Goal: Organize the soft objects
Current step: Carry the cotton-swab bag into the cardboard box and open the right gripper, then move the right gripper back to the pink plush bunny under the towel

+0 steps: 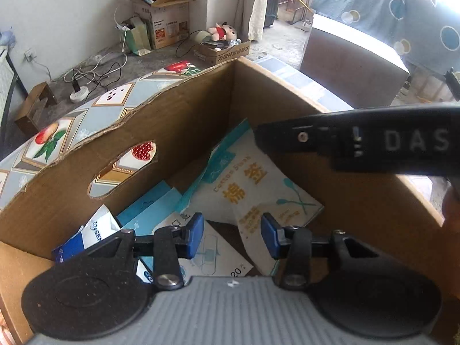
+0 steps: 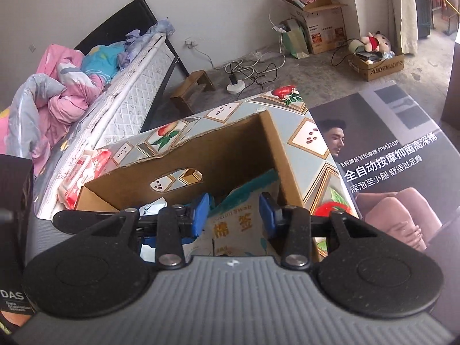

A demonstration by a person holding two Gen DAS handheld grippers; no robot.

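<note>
Left tool (image 1: 233, 237): hangs over the open cardboard box (image 1: 184, 120), pointing steeply down into it. Blue pads apart, nothing between them.

Box contents, left to right in the left wrist view: a blue-and-white packet (image 1: 92, 234) against the near-left wall, a flat white packet (image 1: 212, 250) directly under the left tool, then the cotton swab bag (image 1: 258, 189) leaning across the middle toward the far corner.

Right tool (image 2: 233, 215): comes in from the right above the box rim. Its pads also stand apart; the swab bag sits in line behind the gap, but contact cannot be confirmed, so I read it as empty.

The box stands on a worktop (image 2: 304, 132) covered in fruit-pattern cloth. 1 pink wipes pack (image 2: 86, 169) lies outside the box, to its left.

Judgement: step in hand is settling the packets inside. To do it well, lower each tool straight down clear of the walls, take 1 packet at an edge, close gently so the soft wrapper does not crumple, and keep the 2 tools from crossing.
</note>
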